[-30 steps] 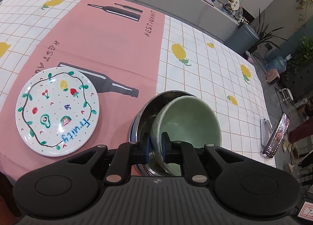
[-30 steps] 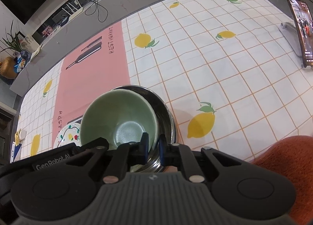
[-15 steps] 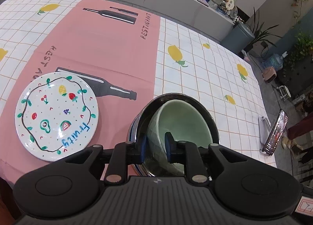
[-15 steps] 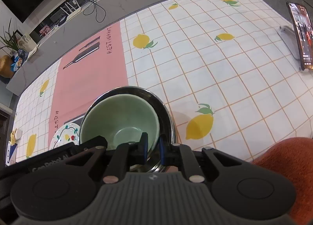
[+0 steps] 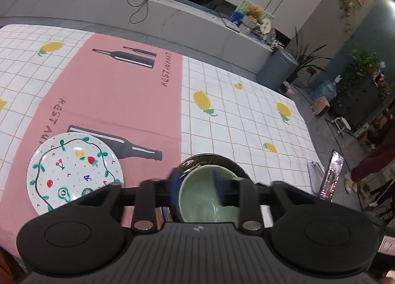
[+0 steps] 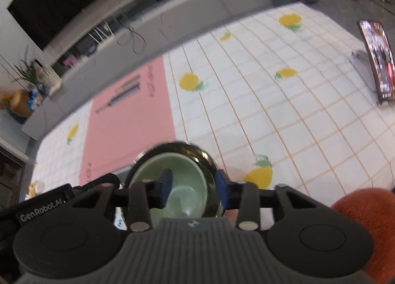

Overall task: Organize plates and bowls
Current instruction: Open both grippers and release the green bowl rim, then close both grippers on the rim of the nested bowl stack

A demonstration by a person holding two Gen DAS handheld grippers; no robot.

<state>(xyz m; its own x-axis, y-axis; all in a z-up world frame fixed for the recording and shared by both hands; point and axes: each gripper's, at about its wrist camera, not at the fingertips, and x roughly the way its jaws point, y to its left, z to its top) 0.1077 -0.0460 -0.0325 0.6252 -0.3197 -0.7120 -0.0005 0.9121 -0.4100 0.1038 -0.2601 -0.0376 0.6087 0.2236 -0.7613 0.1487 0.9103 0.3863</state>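
Note:
A pale green bowl (image 5: 197, 201) sits nested inside a steel bowl (image 5: 212, 157) on the tablecloth. My left gripper (image 5: 196, 185) hovers just above them. Its jaws are opening, the blue pads (image 5: 175, 185) stand clear of the rims, and nothing is gripped. In the right wrist view the green bowl (image 6: 184, 175) lies inside the steel bowl (image 6: 200, 154). My right gripper (image 6: 193, 182) is over it, with jaws opening and pads apart from the rim. A white plate with painted fruit (image 5: 74, 170) lies flat to the left of the bowls.
A phone on a stand (image 5: 332, 175) (image 6: 377, 61) stands near the table's right edge. Pink runner (image 5: 118, 101) crosses the lemon-print cloth. An orange sleeve (image 6: 365, 222) is at the lower right. A person (image 5: 370, 163) stands beyond the table's right side.
Both grippers let go of the green bowl's rim, spread their jaws and rose. The green bowl, tilted before, has settled down into the steel bowl.

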